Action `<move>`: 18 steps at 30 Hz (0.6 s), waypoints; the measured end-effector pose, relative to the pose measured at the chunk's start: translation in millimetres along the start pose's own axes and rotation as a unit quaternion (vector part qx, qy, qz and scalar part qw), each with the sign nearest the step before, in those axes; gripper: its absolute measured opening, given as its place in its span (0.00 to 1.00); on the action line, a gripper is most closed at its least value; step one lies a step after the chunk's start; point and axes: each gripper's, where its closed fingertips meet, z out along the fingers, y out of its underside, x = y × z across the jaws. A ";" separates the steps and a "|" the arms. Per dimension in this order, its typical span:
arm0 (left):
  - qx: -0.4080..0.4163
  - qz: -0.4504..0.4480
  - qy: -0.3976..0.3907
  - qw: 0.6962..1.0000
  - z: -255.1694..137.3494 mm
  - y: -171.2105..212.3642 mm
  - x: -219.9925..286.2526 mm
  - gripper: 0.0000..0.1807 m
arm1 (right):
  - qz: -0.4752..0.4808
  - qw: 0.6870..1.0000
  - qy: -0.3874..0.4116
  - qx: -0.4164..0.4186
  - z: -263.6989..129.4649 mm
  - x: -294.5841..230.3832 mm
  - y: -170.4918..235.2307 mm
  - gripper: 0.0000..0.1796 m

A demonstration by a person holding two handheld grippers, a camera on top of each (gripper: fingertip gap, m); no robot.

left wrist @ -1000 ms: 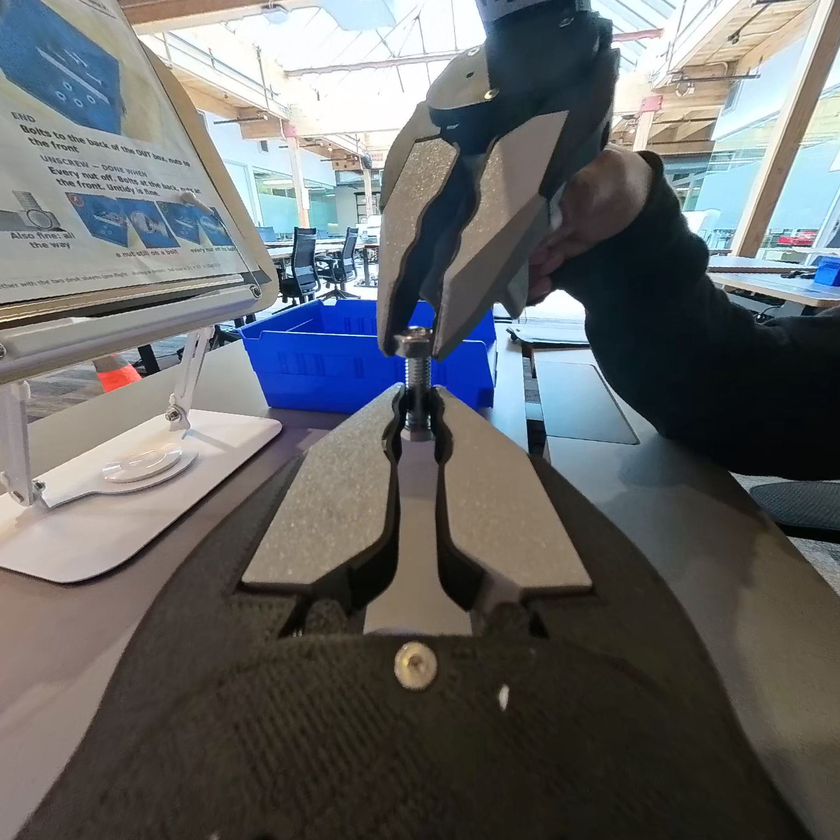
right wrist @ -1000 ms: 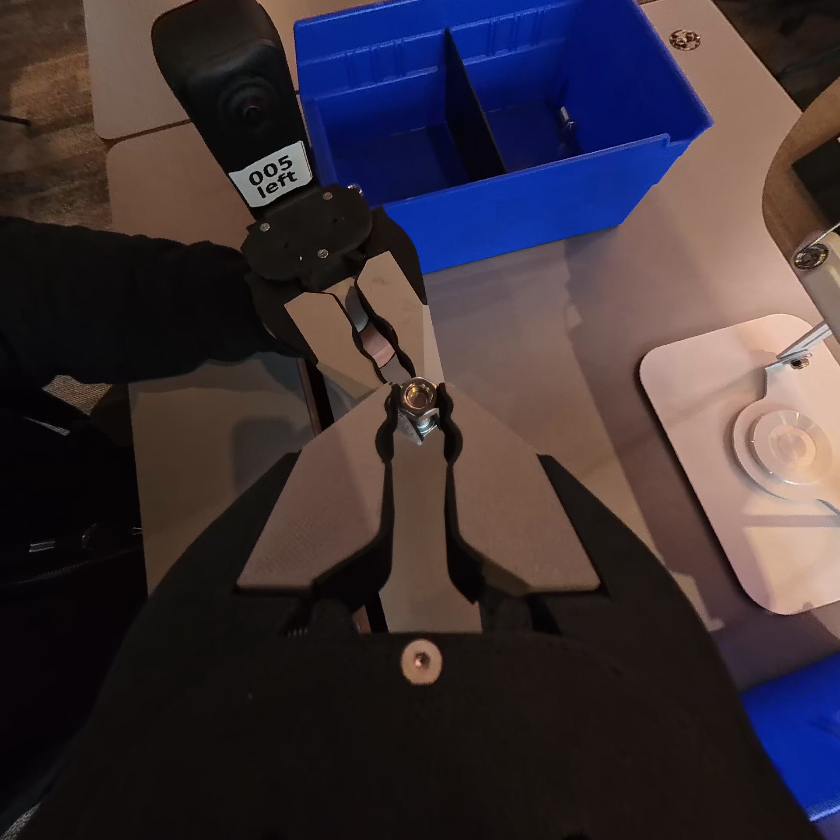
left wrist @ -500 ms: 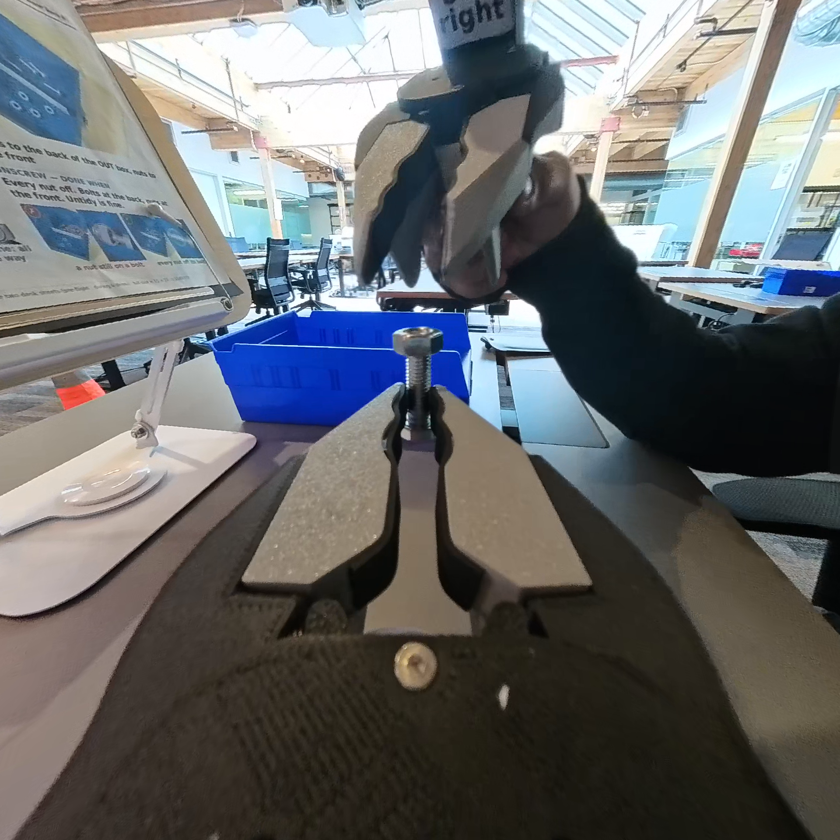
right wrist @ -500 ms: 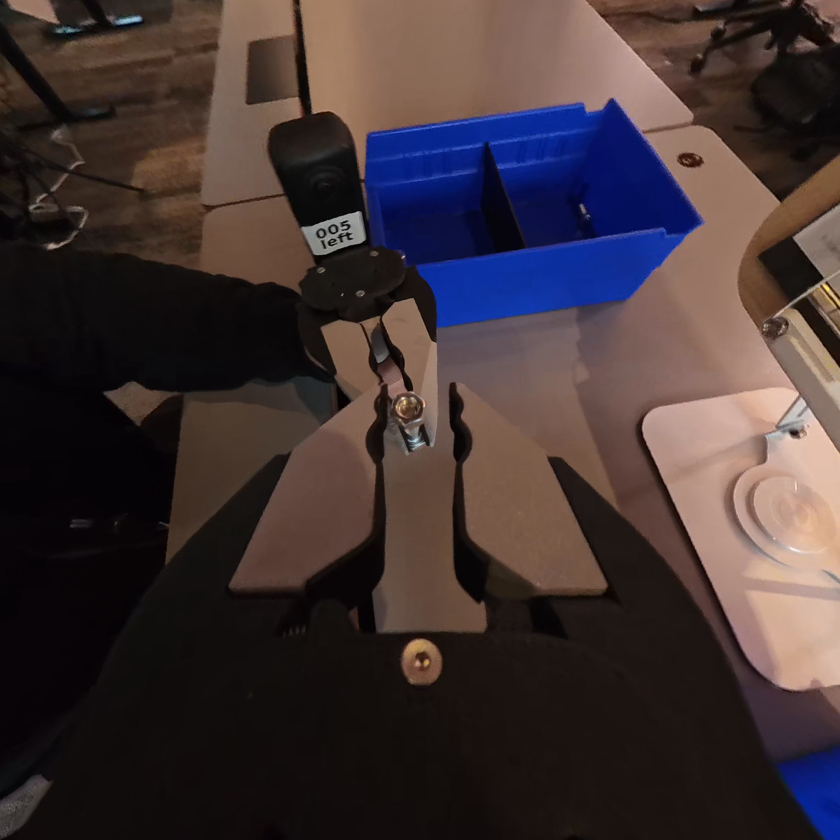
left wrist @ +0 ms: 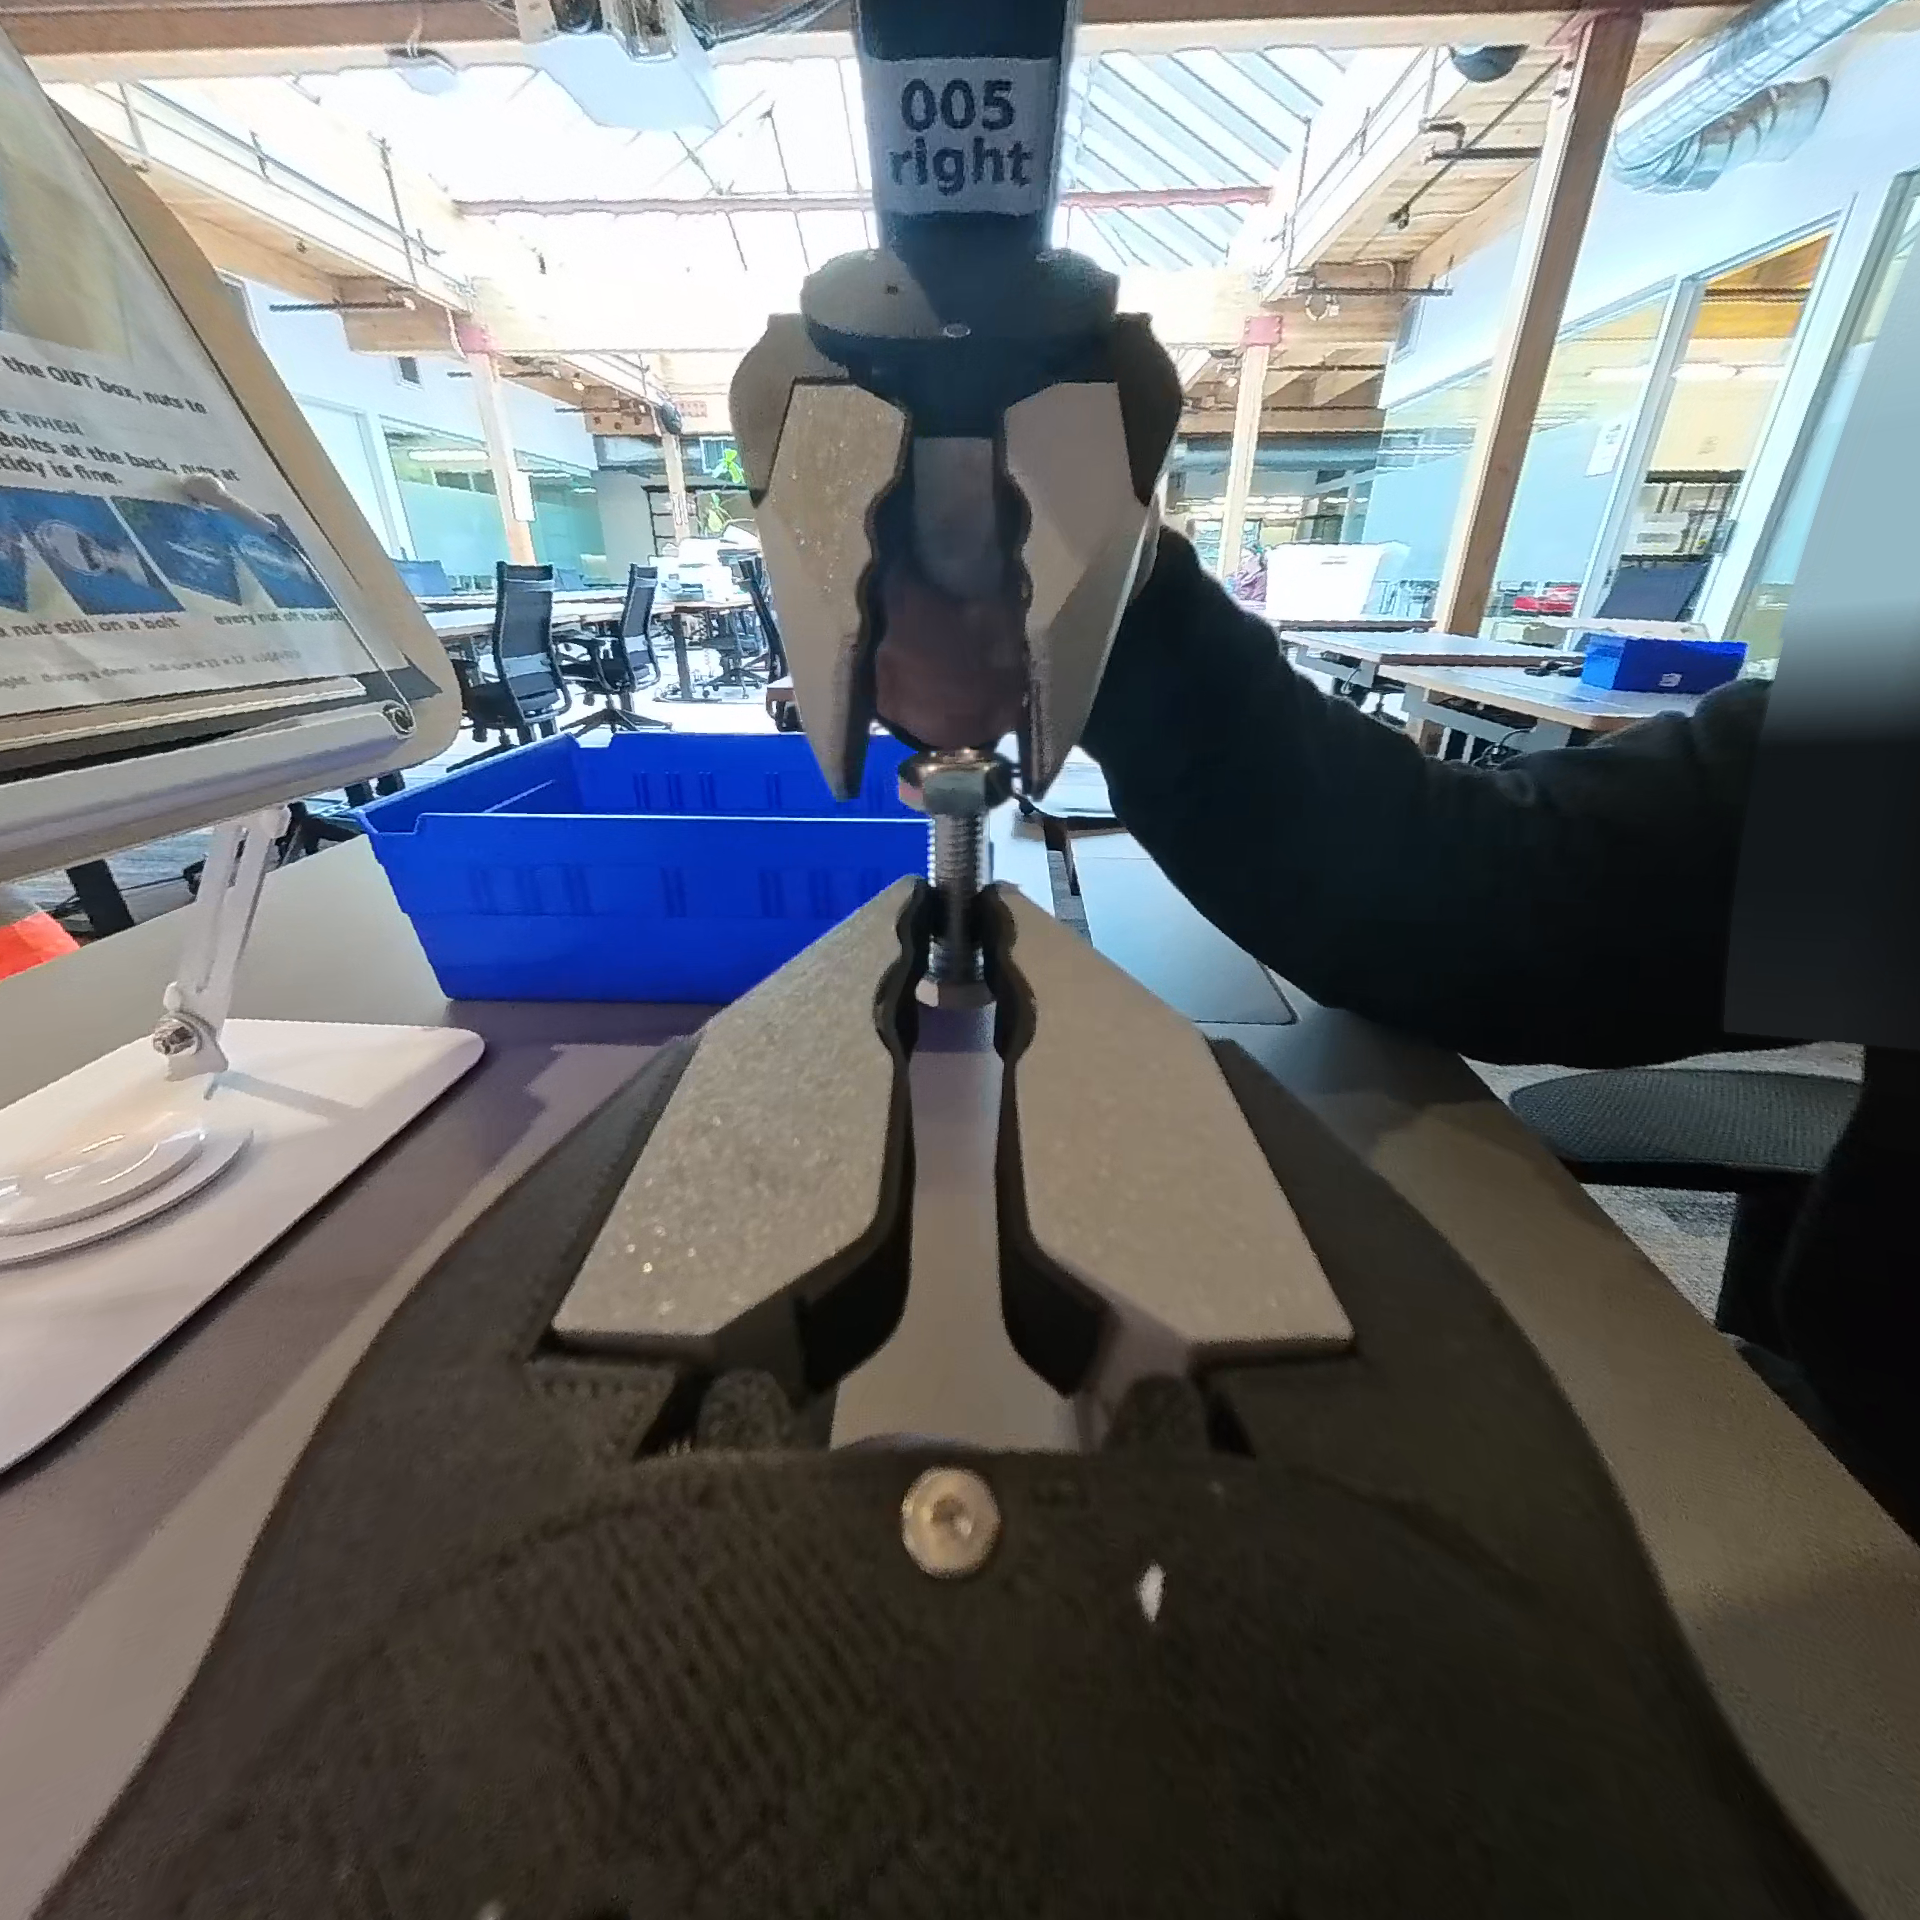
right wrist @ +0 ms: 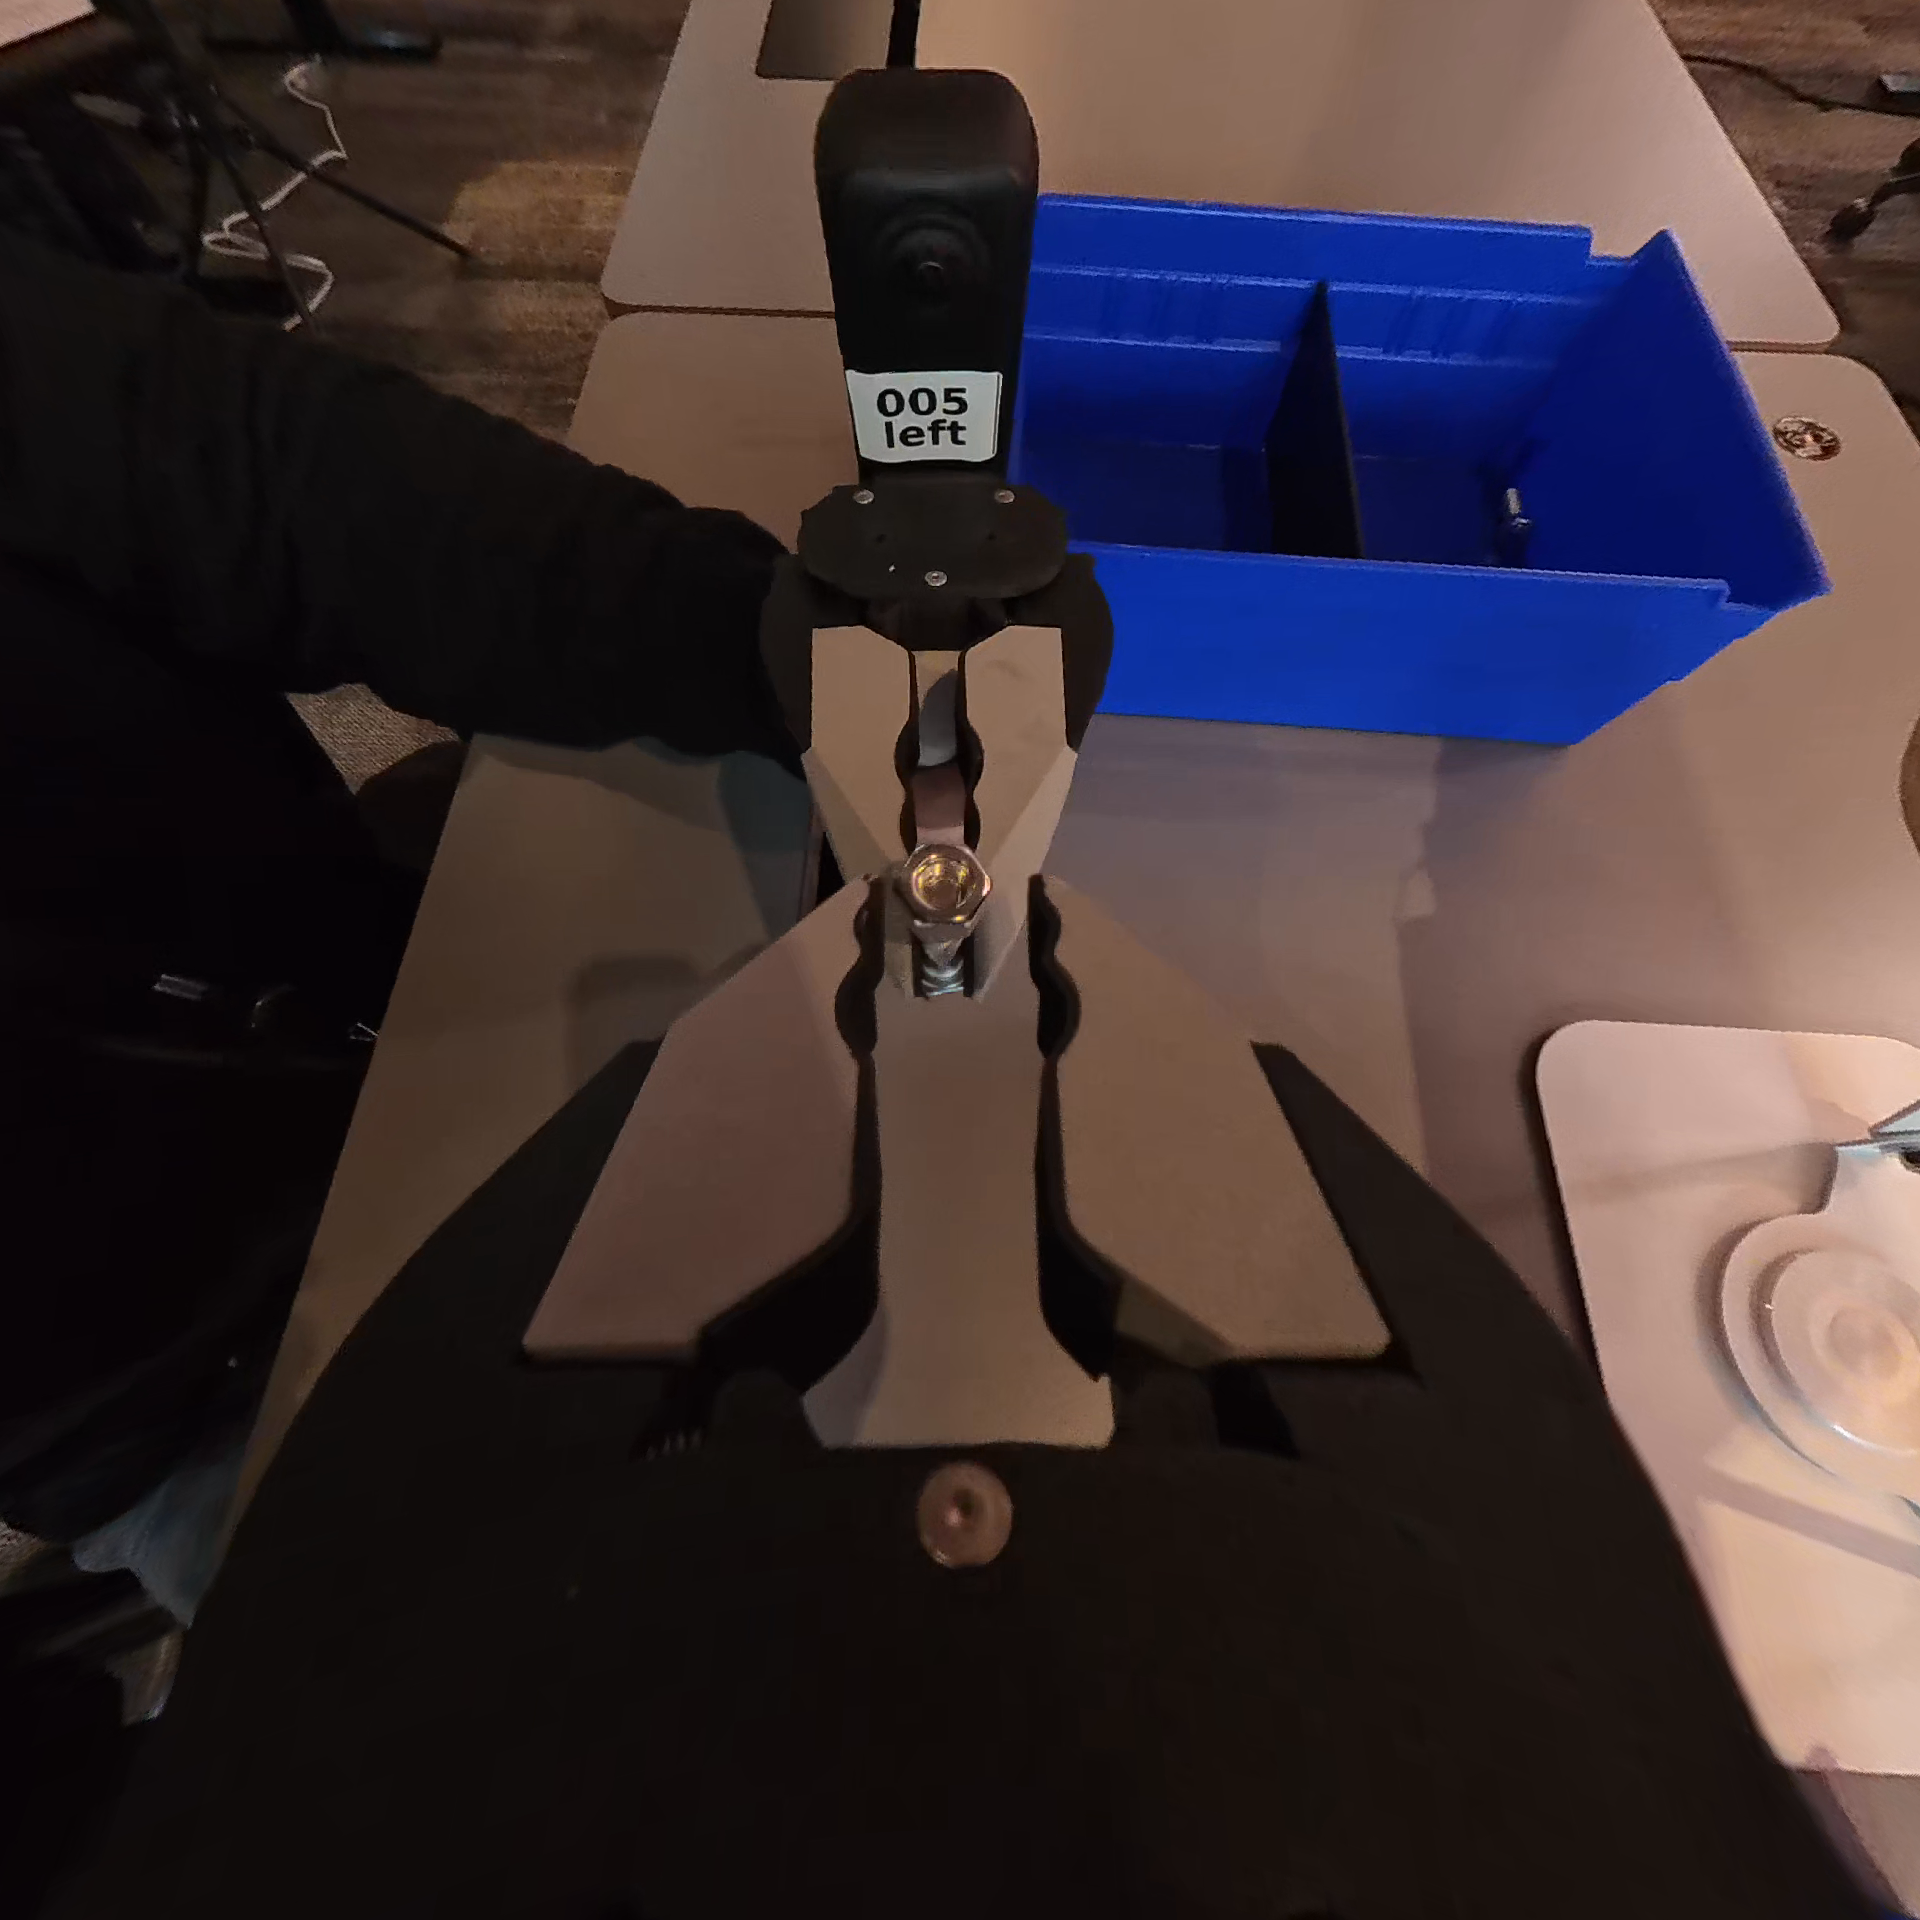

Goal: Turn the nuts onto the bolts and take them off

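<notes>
- Above the worktop's near edge, left gripper (left wrist: 954, 951) pinches the steel bolt (left wrist: 954, 883) upright by its lower shank
- Right gripper (right wrist: 948, 914) fingers spread around the hex nut (left wrist: 951, 781); small, hard and likely slippery, so grip its flats

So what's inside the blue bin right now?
The bin has a dark divider; one small bolt lies in its right compartment. The near wall and left gripper hide part of the floor.

Both grippers have a black textured body, two flat grey fingers (left wrist: 774, 1143) with wavy black inner edges, and one silver screw (left wrist: 951, 1536). Each carries a white label (right wrist: 923, 416). The person wears black sleeves (left wrist: 1403, 831).
</notes>
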 end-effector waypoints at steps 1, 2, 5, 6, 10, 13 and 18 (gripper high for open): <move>0.000 0.001 -0.001 1.000 0.2 0.0 0.2 0.04 | 0.001 1.000 -0.003 0.000 0.7 -0.3 0.0 0.12; -0.001 0.002 -0.001 1.000 0.3 0.2 0.1 0.04 | 0.003 1.000 -0.005 0.000 1.2 -0.7 0.0 0.12; -0.001 0.003 -0.003 1.000 -0.2 -0.2 -0.6 0.04 | 0.004 1.000 -0.010 0.002 1.8 -2.1 -0.7 0.09; -0.002 0.004 -0.006 1.000 -0.1 -0.1 -1.1 0.04 | 0.007 1.000 -0.008 0.000 1.8 -1.5 -0.6 0.09; -0.011 0.020 -0.030 0.999 0.1 1.4 -6.3 0.04 | 0.028 1.000 0.005 -0.011 1.8 2.9 1.1 0.09; -0.013 0.035 -0.059 0.998 -0.9 -0.4 -12.4 0.04 | 0.057 0.998 0.021 -0.011 1.9 8.6 -0.5 0.09; -0.037 0.077 -0.146 0.986 -5.0 1.6 -32.4 0.04 | 0.100 0.991 0.089 -0.028 5.5 25.9 0.6 0.09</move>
